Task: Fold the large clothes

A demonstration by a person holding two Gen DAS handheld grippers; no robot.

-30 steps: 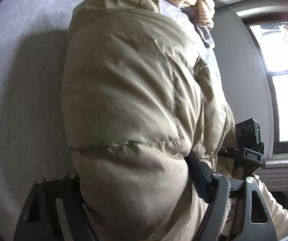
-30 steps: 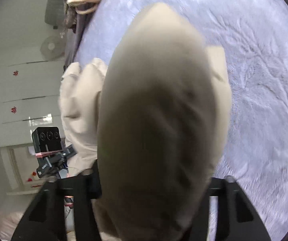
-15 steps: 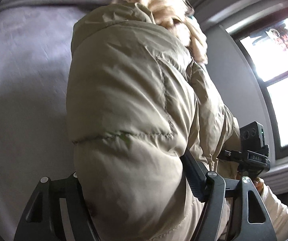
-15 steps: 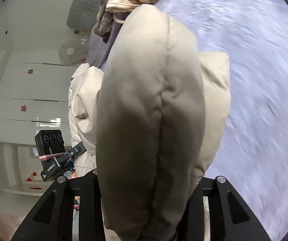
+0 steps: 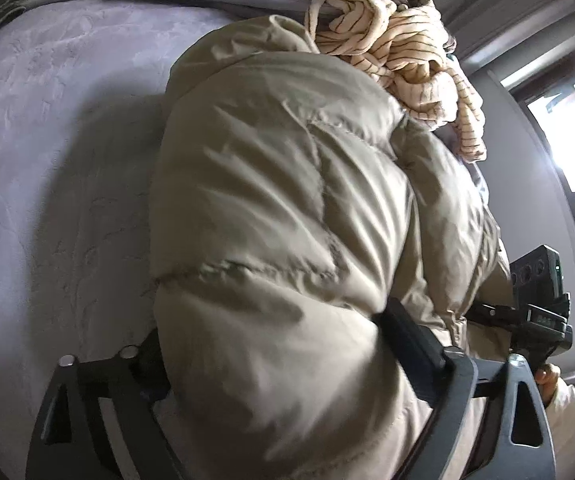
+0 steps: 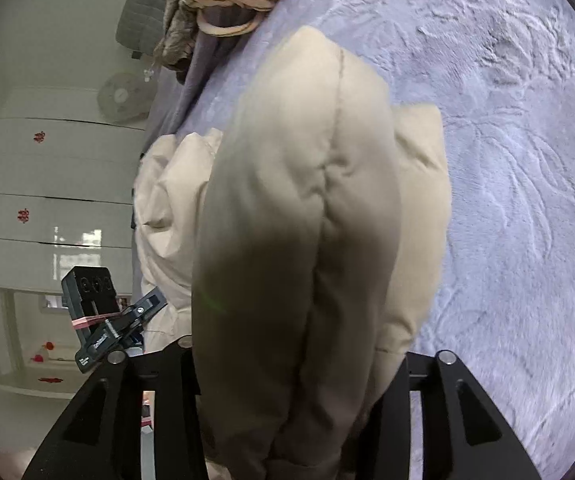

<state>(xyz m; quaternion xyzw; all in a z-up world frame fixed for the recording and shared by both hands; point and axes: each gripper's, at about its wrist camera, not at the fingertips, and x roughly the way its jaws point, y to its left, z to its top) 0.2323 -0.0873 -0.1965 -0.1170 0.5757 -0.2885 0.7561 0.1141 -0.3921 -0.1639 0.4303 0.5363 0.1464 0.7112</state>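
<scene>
Both grippers point(image 5: 283, 364) point(image 6: 299, 392) clamped on puffer jacket point(image 5: 287, 200)

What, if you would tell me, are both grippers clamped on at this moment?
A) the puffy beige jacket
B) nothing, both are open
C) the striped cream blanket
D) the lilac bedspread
A: the puffy beige jacket bulges out from between the fingers of the left gripper, and the right gripper pinches another part of it, above the lilac bedspread.
</scene>
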